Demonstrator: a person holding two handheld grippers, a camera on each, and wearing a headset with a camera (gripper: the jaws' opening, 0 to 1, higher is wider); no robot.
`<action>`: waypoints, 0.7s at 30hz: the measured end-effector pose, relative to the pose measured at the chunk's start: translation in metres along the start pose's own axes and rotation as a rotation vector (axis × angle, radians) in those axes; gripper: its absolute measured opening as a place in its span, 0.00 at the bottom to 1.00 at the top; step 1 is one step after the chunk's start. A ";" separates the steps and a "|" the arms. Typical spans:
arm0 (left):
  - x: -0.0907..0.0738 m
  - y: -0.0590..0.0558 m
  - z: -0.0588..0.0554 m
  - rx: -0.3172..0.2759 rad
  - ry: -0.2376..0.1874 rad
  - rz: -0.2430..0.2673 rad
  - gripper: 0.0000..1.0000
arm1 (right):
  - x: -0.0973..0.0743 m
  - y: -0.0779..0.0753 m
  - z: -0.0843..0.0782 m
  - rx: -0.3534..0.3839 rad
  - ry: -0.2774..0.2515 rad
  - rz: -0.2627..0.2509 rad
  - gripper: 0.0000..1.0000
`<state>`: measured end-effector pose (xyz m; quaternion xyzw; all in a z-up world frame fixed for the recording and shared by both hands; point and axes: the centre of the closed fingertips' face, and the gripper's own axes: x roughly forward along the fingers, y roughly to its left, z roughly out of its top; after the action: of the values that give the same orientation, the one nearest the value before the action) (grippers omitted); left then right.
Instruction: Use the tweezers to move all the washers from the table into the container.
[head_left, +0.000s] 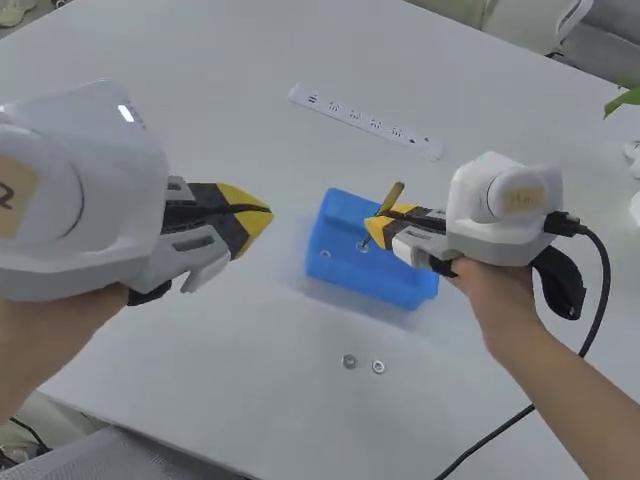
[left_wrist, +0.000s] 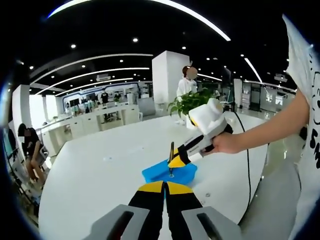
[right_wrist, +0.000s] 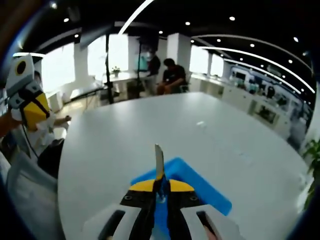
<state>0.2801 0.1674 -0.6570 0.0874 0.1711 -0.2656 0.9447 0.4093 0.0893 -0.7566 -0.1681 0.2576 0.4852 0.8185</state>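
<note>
While over container (head_left: 335, 215), right gripper (head_left: 381, 231) aslant

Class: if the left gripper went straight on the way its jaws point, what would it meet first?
Probably the blue container, just ahead of the left gripper; if it rides higher, the tweezers above it. Height is unclear.

Both grippers have a white rounded housing with a beige label, and black jaws with yellow tips. A black cable (head_left: 603, 280) leaves the right gripper (head_left: 372, 236), not the left gripper (head_left: 262, 218). The person wears a white short-sleeved shirt (left_wrist: 302, 75) with black print.
</note>
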 end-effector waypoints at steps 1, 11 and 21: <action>-0.001 0.004 0.002 0.033 -0.010 0.026 0.00 | 0.001 -0.001 -0.001 0.003 0.003 0.000 0.04; -0.011 0.016 0.021 -0.065 -0.123 0.143 0.00 | 0.020 0.000 -0.016 0.012 0.043 0.024 0.04; -0.012 0.025 0.025 -0.116 -0.151 0.151 0.00 | 0.032 0.006 -0.030 0.044 0.064 0.038 0.04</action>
<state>0.2908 0.1879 -0.6280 0.0252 0.1073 -0.1892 0.9757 0.4086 0.0987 -0.7999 -0.1606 0.2975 0.4891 0.8040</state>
